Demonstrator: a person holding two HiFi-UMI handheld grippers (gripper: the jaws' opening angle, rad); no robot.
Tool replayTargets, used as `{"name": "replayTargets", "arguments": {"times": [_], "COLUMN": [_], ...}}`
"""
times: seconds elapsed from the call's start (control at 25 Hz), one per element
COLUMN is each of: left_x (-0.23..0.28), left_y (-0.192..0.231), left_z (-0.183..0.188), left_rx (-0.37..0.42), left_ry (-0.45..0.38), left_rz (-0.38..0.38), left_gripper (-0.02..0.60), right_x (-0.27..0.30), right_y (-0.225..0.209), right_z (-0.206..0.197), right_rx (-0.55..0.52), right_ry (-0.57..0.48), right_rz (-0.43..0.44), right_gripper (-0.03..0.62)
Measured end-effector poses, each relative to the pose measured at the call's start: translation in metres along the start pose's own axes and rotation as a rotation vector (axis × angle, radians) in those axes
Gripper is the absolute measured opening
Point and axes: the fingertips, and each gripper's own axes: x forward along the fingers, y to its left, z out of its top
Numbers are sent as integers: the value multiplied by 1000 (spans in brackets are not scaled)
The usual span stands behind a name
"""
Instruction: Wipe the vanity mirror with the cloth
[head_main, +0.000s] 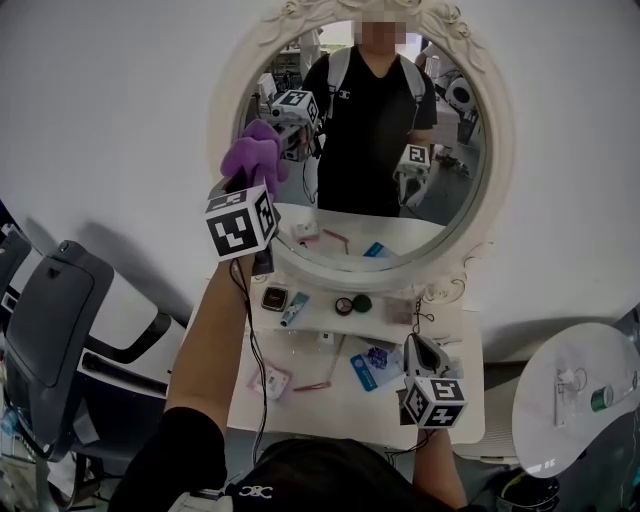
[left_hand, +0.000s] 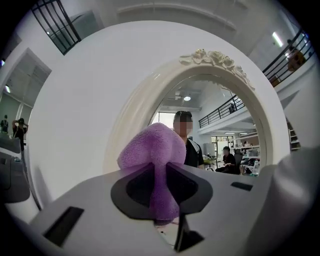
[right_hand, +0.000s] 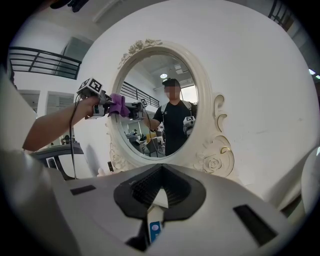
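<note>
The oval vanity mirror (head_main: 455, 150) (left_hand: 220, 125) (right_hand: 150, 142) in its white carved frame (head_main: 500, 190) stands on the white vanity table (head_main: 345, 405). My left gripper (head_main: 252, 183) (left_hand: 162, 192) is raised at the mirror's upper left and is shut on a purple cloth (head_main: 255, 152) (left_hand: 155, 147). The right gripper view shows that cloth (right_hand: 118, 104) at the glass's left edge; whether it touches the glass I cannot tell. My right gripper (head_main: 421, 350) (right_hand: 160, 192) hangs low over the table's right side, jaws together, holding nothing.
Small items lie on the table: a tube (head_main: 294, 309), two round compacts (head_main: 352, 304), a blue card (head_main: 366, 371), a watch (head_main: 274, 298). A grey chair (head_main: 50, 325) stands at the left. A round white side table (head_main: 580, 400) sits at the right.
</note>
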Motion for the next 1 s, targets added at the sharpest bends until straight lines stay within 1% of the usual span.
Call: {"name": "replayTargets", "arguments": {"times": [0.08,0.2,0.32,0.6,0.8,1.0], "left_x": [2,4,6,8,8,8], "left_y": [-4,-12,-26,-59,-87,-115], "left_z": [0,1,1,-2,-5,-10], "left_rx": [-6,13,65,190,218,228], "left_ry": [-3,-13,-24,-45,-57,-46], "left_rz": [-1,-4,-9,23,25,-16], "left_gripper": [72,73,73,72,72,72], "right_x": [-1,-4,-6,-10,-15,-20], "right_y": [-4,-8,-13,-20,-30,-39], "right_z": [-1,-2,-2,-5,-5,-5], "right_rx": [4,6,7,8,10,14], "right_ry": [0,1,2,9,10,8], "right_rz": [-9,-20,-31,-42,-56,-68], "right_gripper": [11,11,11,11,11,11]}}
